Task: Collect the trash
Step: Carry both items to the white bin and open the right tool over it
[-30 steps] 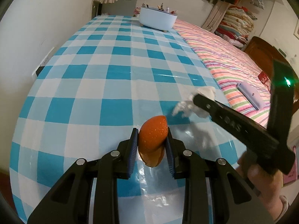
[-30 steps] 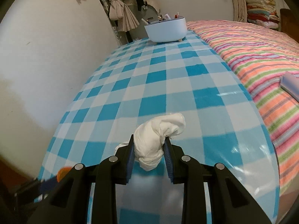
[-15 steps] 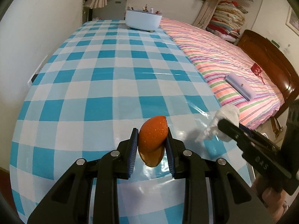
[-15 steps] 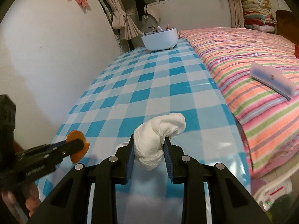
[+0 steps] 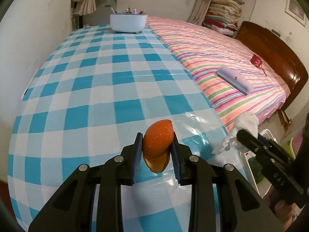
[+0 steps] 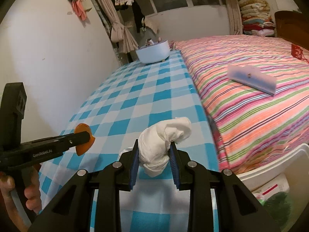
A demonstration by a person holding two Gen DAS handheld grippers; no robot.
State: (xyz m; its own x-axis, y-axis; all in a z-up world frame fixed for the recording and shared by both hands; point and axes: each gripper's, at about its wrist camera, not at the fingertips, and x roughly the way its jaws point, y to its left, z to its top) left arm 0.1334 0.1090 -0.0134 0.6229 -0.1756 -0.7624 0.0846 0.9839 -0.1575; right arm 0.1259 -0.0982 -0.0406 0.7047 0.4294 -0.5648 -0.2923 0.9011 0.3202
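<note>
both grippers drifted toward table edge | left gripper [image 5: 156, 148] clamps orange peel [image 5: 158, 143] | right gripper [image 6: 154, 154] clamps tissue wad [image 6: 164, 141], bin [image 6: 270, 166] cut off

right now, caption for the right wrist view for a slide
Right gripper clamps a crumpled white tissue above the checked tablecloth.

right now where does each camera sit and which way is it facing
Left wrist: sits on the left tongs, looking along the checked table toward the white tub; its fingers clamp an orange peel.
Right wrist: sits on the right tongs, facing the same way; its fingers clamp a crumpled tissue, and a hand shows.
Shared: table, tub, striped bed, and each other's tongs and load.
</note>
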